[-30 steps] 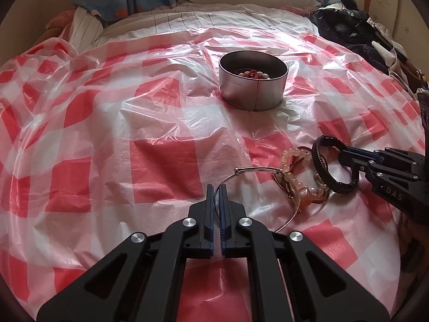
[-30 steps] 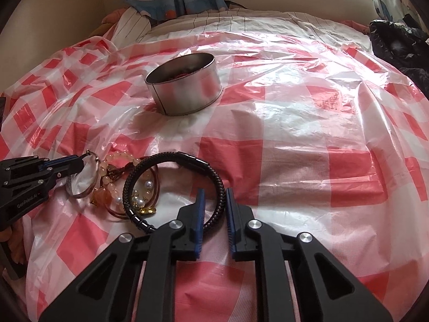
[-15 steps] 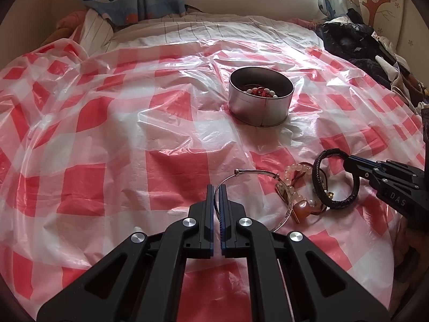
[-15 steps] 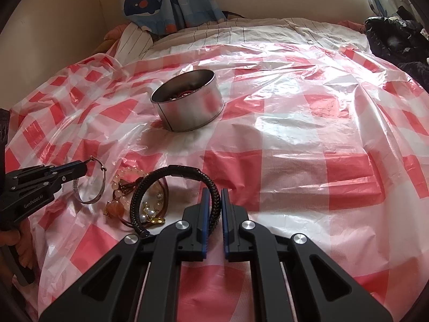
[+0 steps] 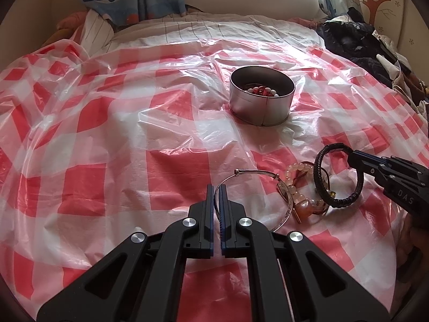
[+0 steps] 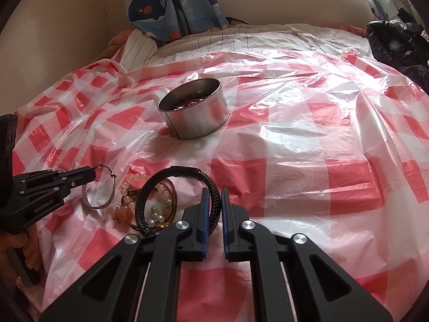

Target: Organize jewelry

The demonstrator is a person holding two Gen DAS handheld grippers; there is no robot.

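Note:
My left gripper (image 5: 217, 187) is shut on a thin silver bangle (image 5: 270, 174), lifted off the sheet; it also shows in the right wrist view (image 6: 99, 187). My right gripper (image 6: 214, 191) is shut on a black braided bracelet (image 6: 171, 190), raised on edge; the bracelet shows in the left wrist view (image 5: 337, 177). Between them lies a heap of pink bead and pearl bracelets (image 5: 300, 190) on the red-checked plastic sheet (image 5: 107, 139). A round metal tin (image 5: 261, 99) stands farther back with red and white beads inside.
The sheet covers a bed. Dark clothes (image 5: 356, 43) are piled at the far right. A whale-print curtain (image 6: 171, 2) and striped bedding (image 6: 241, 37) lie at the back by the wall.
Both grippers have risen with their bracelets. The black bracelet has tilted up on edge, and the silver bangle has lifted off the heap. The tin looks farther away.

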